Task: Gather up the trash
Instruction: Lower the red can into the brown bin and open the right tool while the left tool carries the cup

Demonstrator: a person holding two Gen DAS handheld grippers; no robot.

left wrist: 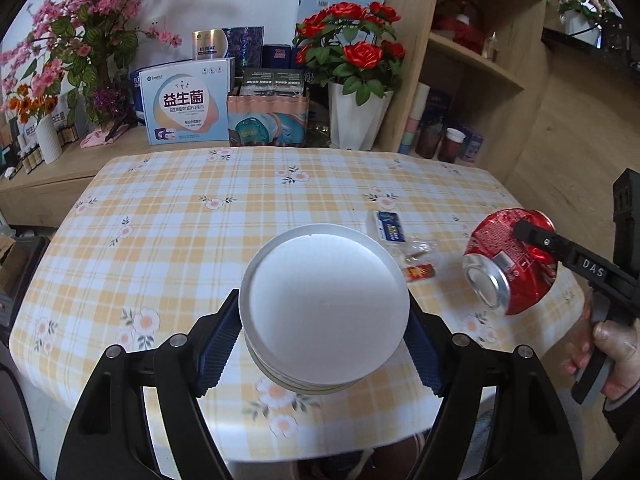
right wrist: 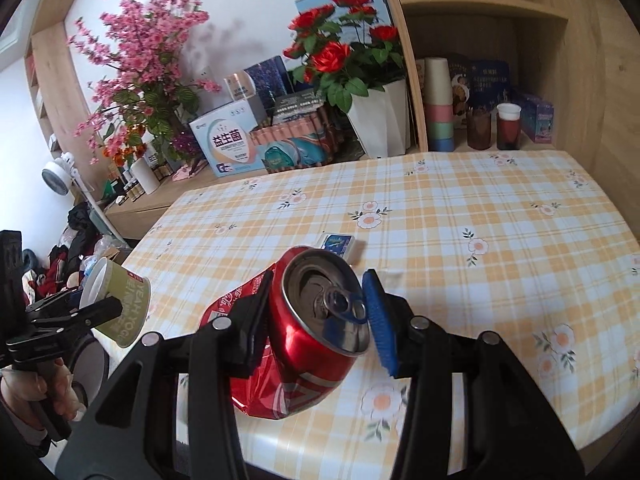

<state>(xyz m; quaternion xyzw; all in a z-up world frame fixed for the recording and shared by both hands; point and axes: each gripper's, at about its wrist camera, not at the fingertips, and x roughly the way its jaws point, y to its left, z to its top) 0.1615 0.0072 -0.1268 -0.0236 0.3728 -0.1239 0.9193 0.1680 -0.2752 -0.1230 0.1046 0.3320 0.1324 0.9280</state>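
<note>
L gripper (left wrist: 324, 336) is pitched down over the near part of the desk (left wrist: 168, 216), jaws clamped on a white yogurt cup (left wrist: 325, 310), blue pads pressing its sides. The cup's flat white bottom faces the left wrist cam. In the right wrist view the same cup (right wrist: 120, 304) shows side-on, off the desk's L edge and up in the air, olive-green label w/ white lettering, mouth pointing away from the person. The L hand (right wrist: 60, 384) wraps the black grip under it, fingers curled round the trigger.

R gripper (right wrist: 316, 316) also tilts down, jaws clamped on a crushed red soda can (right wrist: 304, 344): black finger on its L side, blue pad on the R by the rim. Can is dented and creased, opened top w/ pull tab facing the cam. From the left wrist view the can (left wrist: 510, 262) hangs above the desk's R edge, silver base showing, and the R hand (left wrist: 608, 356) holds the handle below and behind it.

Still lying on the checked cloth, between cup and can: a small blue-and-white box (left wrist: 389, 227), a clear crumpled wrapper (left wrist: 416, 249), a small red wrapper (left wrist: 420, 271) just beside it.
</note>
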